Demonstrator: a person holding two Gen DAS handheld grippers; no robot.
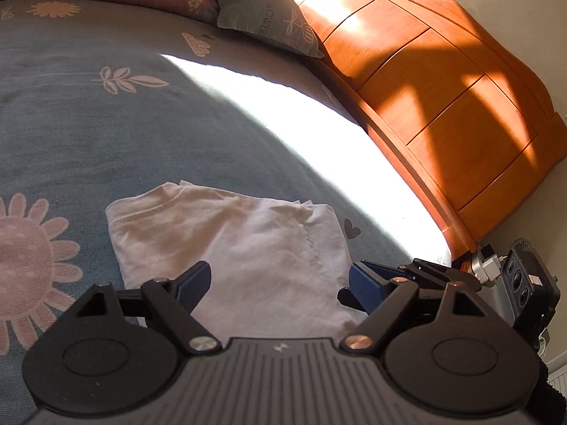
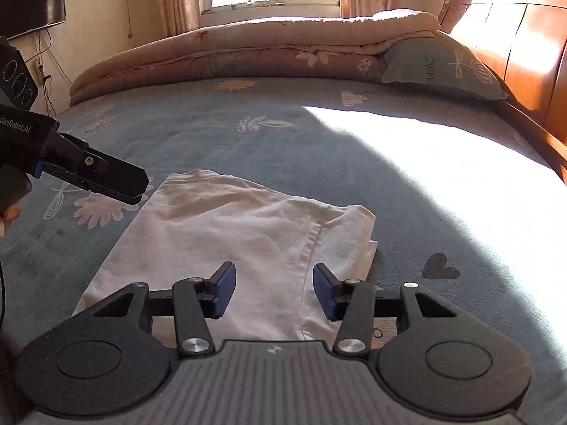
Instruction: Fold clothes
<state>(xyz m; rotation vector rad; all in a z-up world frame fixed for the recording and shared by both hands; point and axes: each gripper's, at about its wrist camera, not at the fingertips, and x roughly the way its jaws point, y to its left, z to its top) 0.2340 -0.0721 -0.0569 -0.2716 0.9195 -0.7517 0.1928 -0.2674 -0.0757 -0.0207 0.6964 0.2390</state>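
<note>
White T-shirt [image 2: 226, 244] lies folded on the bed [image 2: 319, 148], both tongs empty above it.

We see the bed's blue flowered sheet under the shirt, part in shade and part in bright sun, with a wooden headboard [image 1: 443, 81], a folded quilt [image 2: 248, 46] and a pillow [image 2: 443, 67] at its far side. The shirt forms a rough rectangle, slightly rumpled, its collar edge at the far end and a sleeve seam near the right edge. Our left tongs [image 1: 280, 285] stand wide apart, nothing between the pads, hovering over the shirt's near end. Our right tongs [image 2: 274, 290] are parted about halfway, gripping nothing, above the shirt's near right part by the seam.
</note>
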